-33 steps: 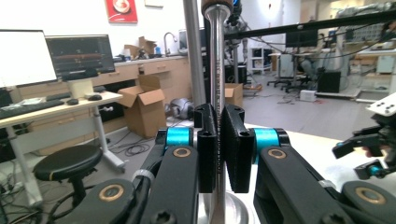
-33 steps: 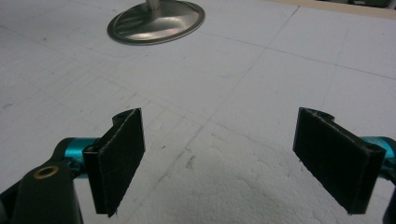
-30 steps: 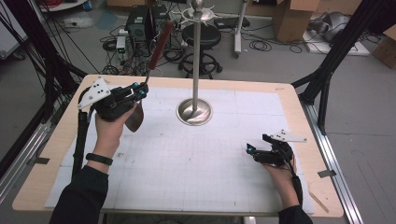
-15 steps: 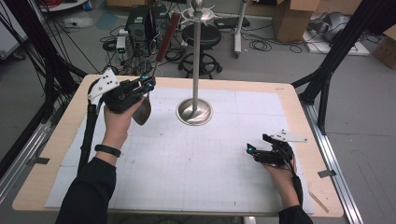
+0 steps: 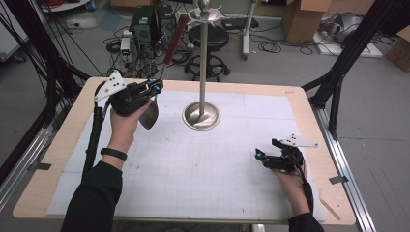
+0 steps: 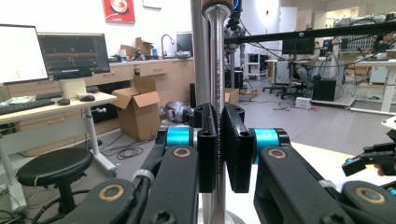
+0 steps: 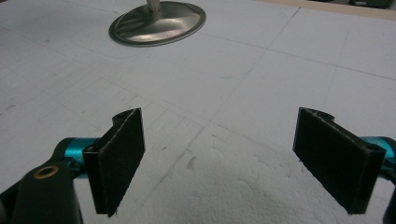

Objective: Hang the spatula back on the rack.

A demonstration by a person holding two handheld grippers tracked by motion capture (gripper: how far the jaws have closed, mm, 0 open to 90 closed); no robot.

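At the far left of the white gridded table mat point(image 5: 193, 179), the left gripper point(image 5: 155, 87) is raised above the surface with its jaws clamped together on the thin metal shank of a long-handled spoon with a dark red-brown handle and a steel bowl point(image 5: 149, 115). In the high view the handle slants up and away over the table's far edge, while the bowl hangs just below the gripper, beside the person's left hand point(image 5: 126, 122). In the left gripper view the clamped shank point(image 6: 216, 116) rises vertically between the black pads point(image 6: 236, 144). A polished steel stand with a round base and a tall upright pole point(image 5: 201, 115) stands at the far centre of the mat, near the spoon but apart from it. At the near right, the right gripper point(image 5: 259, 155) rests low on the mat, jaws wide apart with nothing between them; its pads point(image 7: 122, 156) point toward the stand's base point(image 7: 158, 23).
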